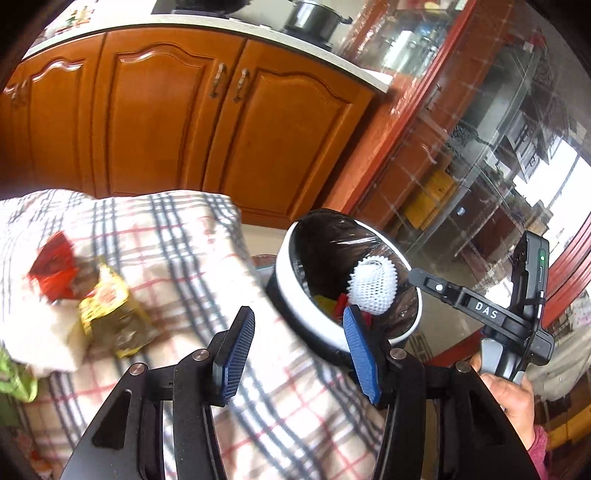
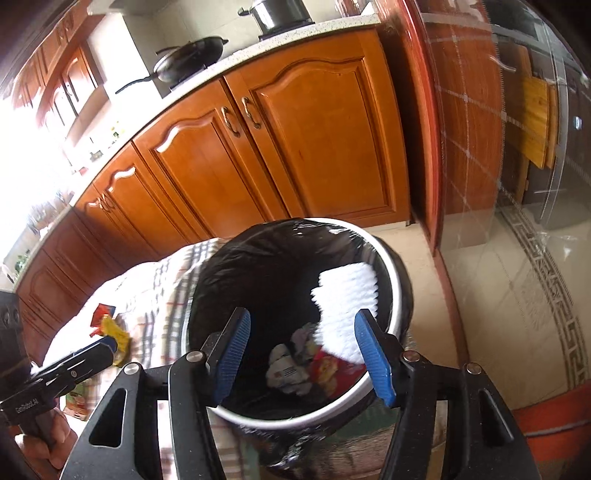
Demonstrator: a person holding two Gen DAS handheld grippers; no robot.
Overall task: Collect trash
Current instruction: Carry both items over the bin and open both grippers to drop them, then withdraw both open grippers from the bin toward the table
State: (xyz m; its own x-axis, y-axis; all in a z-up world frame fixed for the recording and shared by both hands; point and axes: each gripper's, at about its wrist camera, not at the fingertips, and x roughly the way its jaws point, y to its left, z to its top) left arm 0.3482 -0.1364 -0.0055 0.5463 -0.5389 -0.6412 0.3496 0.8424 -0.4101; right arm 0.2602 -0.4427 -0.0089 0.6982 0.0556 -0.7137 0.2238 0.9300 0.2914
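Observation:
A round bin (image 1: 295, 254) with a white rim and black liner stands beside a table with a checked cloth (image 1: 184, 251). A white foam fruit net (image 1: 373, 286) is in the air inside the bin mouth; in the right wrist view the net (image 2: 343, 306) is blurred, above crumpled paper (image 2: 288, 373) and a red wrapper (image 2: 328, 365). My right gripper (image 2: 303, 354) is open and empty over the bin (image 2: 388, 266). My left gripper (image 1: 295, 350) is open and empty over the cloth. A yellow wrapper (image 1: 107, 310) and a red wrapper (image 1: 55, 269) lie on the cloth.
Orange wooden cabinets (image 1: 166, 122) stand behind the table, with a pot (image 1: 314, 16) on the counter. A glass door (image 1: 480, 147) is to the right. White paper (image 1: 33, 339) and a green packet (image 1: 14, 380) lie at the cloth's left edge.

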